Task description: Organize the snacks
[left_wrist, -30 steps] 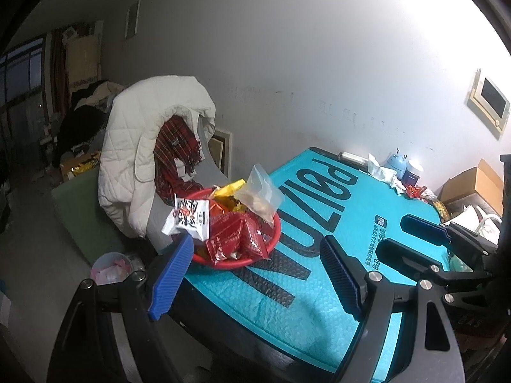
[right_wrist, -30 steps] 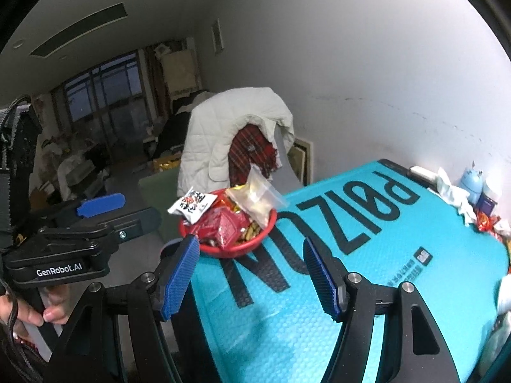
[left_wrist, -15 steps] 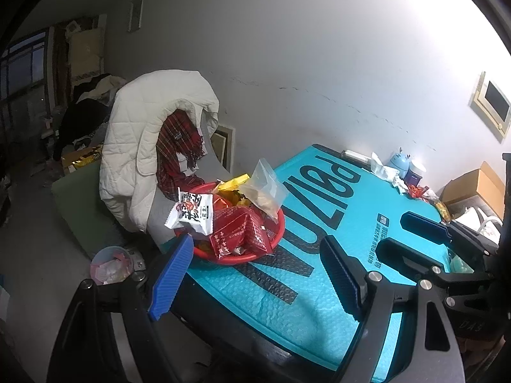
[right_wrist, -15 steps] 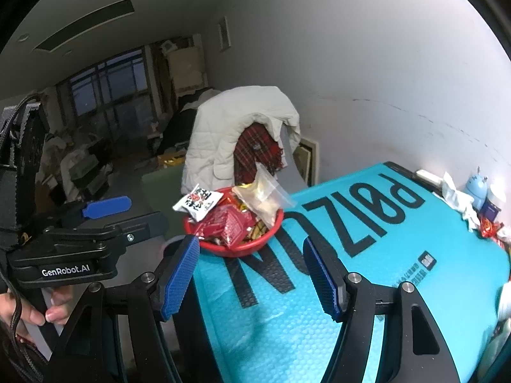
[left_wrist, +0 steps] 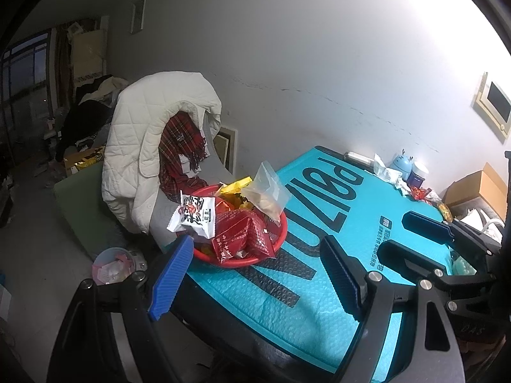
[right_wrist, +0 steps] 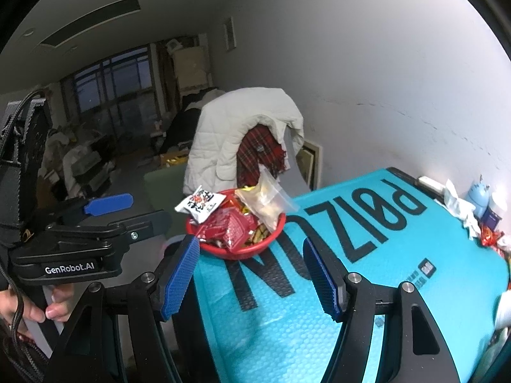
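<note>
A red basket [left_wrist: 281, 236] [right_wrist: 278, 230] heaped with snacks sits at the far left corner of the teal mat [left_wrist: 345, 223]. In it are a white packet [left_wrist: 194, 217] [right_wrist: 199, 206], red packets [left_wrist: 242, 239] [right_wrist: 226, 226], a clear bag [left_wrist: 268, 191] [right_wrist: 268, 201] and a yellow packet [left_wrist: 234, 186]. My left gripper [left_wrist: 255, 277] hovers open just short of the basket, nothing between its blue pads. My right gripper [right_wrist: 250, 279] is open and empty too, a bit further back over the mat. Each gripper shows in the other's view, the right gripper [left_wrist: 412, 239] and the left gripper [right_wrist: 134, 212].
Behind the basket a chair carries a white quilted jacket [left_wrist: 150, 146] and a red plaid scarf [left_wrist: 179, 146]. Tissues, a blue round item [left_wrist: 402, 166], a jar and wrappers crowd the mat's far right edge. A cardboard box [left_wrist: 479, 188] stands beyond. A small bin [left_wrist: 115, 263] is on the floor.
</note>
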Demonstrator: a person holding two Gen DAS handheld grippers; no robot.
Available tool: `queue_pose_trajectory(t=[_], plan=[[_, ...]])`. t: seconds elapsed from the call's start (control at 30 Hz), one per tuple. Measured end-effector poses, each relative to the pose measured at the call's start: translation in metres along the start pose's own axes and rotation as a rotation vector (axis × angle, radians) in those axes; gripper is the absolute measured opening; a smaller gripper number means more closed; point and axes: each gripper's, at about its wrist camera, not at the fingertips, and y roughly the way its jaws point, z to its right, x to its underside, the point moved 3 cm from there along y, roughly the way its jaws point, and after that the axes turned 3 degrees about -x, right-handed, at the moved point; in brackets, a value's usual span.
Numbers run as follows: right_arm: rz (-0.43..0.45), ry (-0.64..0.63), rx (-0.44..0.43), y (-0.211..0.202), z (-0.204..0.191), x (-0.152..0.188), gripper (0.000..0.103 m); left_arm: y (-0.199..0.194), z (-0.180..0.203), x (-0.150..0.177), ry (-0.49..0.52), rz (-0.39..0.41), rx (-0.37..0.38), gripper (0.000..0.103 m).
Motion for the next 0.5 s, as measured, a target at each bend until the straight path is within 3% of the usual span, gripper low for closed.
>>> queue_pose_trajectory(t=[0.5], plan=[[-0.005, 0.004, -0.002, 0.0007, 0.0031, -0.0004, 0.068, -0.0002, 0.0037, -0.0039, 0.014, 0.013, -0.022, 0.081]])
